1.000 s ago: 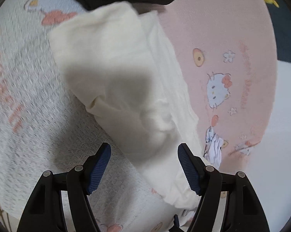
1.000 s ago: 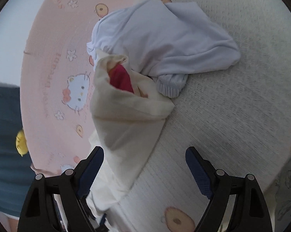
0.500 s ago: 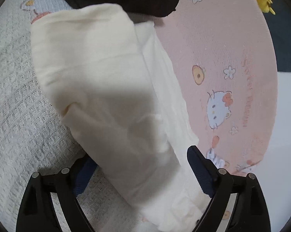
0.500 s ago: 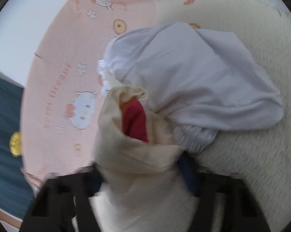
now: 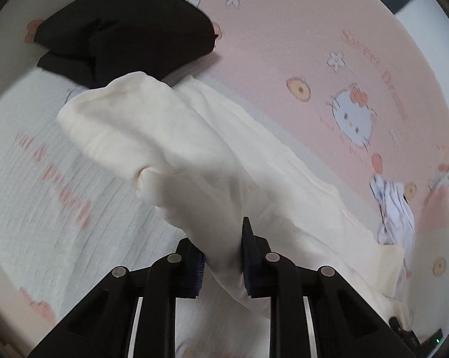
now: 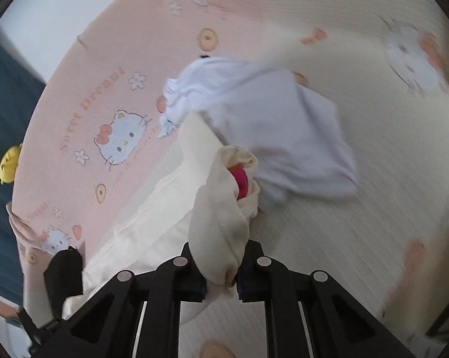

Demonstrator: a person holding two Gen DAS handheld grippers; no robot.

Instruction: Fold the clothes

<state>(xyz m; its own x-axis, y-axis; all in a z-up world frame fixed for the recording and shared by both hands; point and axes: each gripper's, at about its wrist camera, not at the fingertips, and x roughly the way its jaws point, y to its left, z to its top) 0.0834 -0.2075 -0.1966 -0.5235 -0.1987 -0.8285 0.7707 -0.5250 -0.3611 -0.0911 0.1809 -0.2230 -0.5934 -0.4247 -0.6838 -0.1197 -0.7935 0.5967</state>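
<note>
fabric of the cream garment (image 5: 176,137) is pinched tight in both the left gripper (image 5: 223,256) and right gripper (image 6: 221,268) near the bed's (image 5: 299,29) pink edge, so lift evenly and lay it toward open middle, clear of black clothes (image 5: 126,26) and white shirt (image 6: 272,119).

Both hand-held grippers, open a second ago, now pinch the cream garment (image 5: 194,155). Left hand-held gripper (image 5: 223,256) and right hand-held gripper (image 6: 221,271) each clamp a bunched end.
</note>
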